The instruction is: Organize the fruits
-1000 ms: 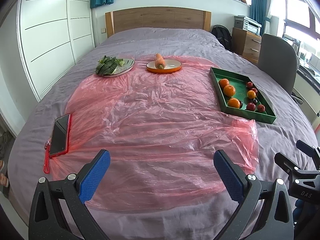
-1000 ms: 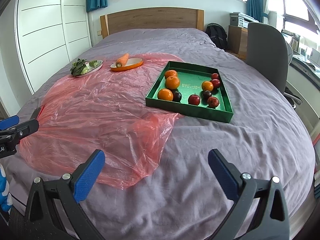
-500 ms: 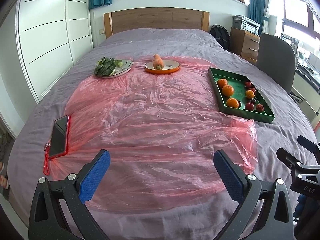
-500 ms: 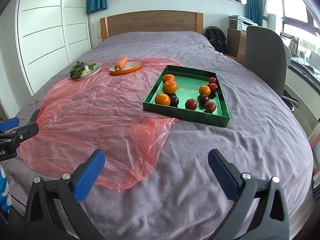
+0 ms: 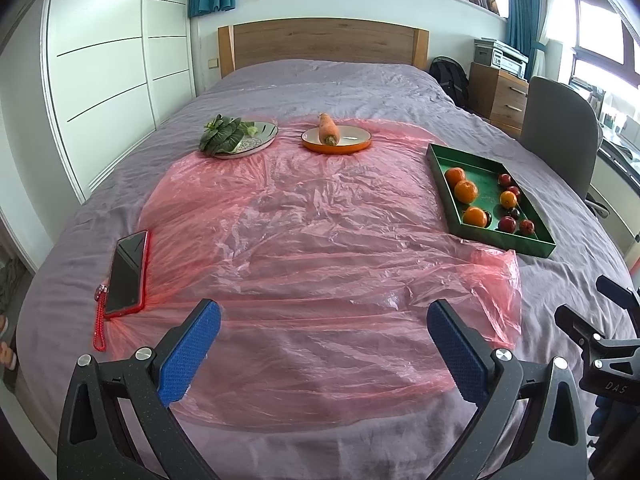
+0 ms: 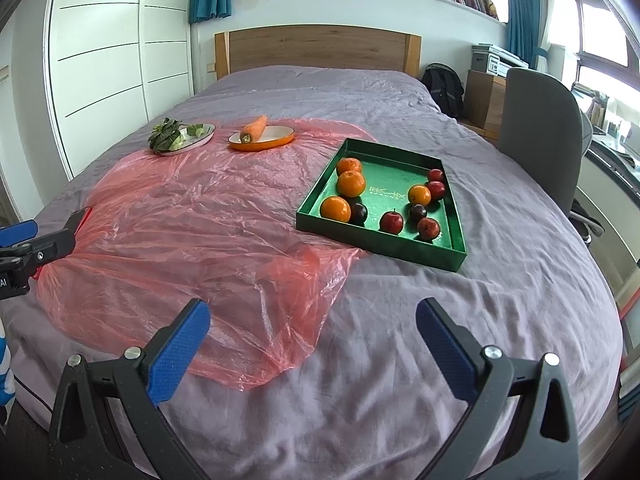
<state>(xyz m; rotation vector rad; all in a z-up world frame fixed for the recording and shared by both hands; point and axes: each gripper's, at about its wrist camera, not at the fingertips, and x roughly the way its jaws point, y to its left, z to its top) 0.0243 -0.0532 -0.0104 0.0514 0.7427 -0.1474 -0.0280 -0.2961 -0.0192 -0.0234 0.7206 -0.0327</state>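
Both cameras drifted slightly nearer/higher, nothing else moved: left gripper [image 5: 323,344] and right gripper [image 6: 313,339] hang released and empty over the near bed edge, fruits [image 6: 351,183] gathered in green tray [image 6: 400,249] far right, probably staging.

On the bed [image 6: 400,360] lies a plastic sheet [image 6: 192,220]. At its right edge stands the tray [image 6: 458,236] with fruits [image 6: 351,183]. Behind, two plates [image 6: 276,138]; a phone [image 5: 127,272] at the left.

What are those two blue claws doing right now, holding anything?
Left gripper: open, holding nothing, above the pink plastic sheet.
Right gripper: open, holding nothing, short of the green tray.
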